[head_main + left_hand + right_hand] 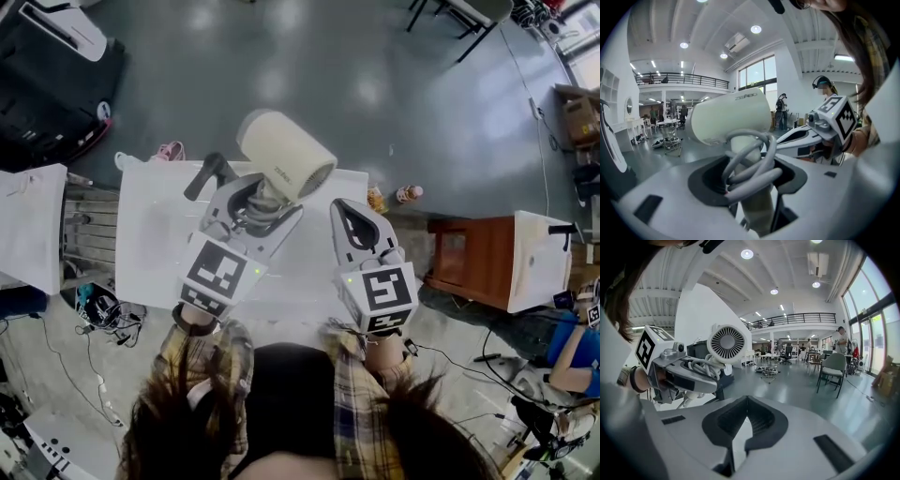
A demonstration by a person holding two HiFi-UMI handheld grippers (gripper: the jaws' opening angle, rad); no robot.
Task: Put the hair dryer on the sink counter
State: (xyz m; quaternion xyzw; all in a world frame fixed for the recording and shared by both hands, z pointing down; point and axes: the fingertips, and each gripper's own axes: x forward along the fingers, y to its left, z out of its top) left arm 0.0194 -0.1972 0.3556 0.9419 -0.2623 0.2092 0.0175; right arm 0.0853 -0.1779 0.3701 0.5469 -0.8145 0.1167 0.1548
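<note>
A cream hair dryer (284, 155) with a grey cord wound round its handle is held up above the white counter (155, 234). My left gripper (251, 208) is shut on the handle and the cord coils. In the left gripper view the dryer's barrel (729, 115) rises over the jaws (750, 173), which clamp the handle. My right gripper (354, 223) hovers just right of it over the counter, jaws together and nothing in them. The right gripper view shows its jaws (745, 420) closed, with the dryer's rear grille (726, 344) at left.
A dark bent tap-like piece (208, 175) stands at the counter's far edge. A brown cabinet (473, 258) with a white box sits at right. Bottles (408, 194) and pink shoes (169, 150) lie on the grey floor. Cables (98, 305) trail at left.
</note>
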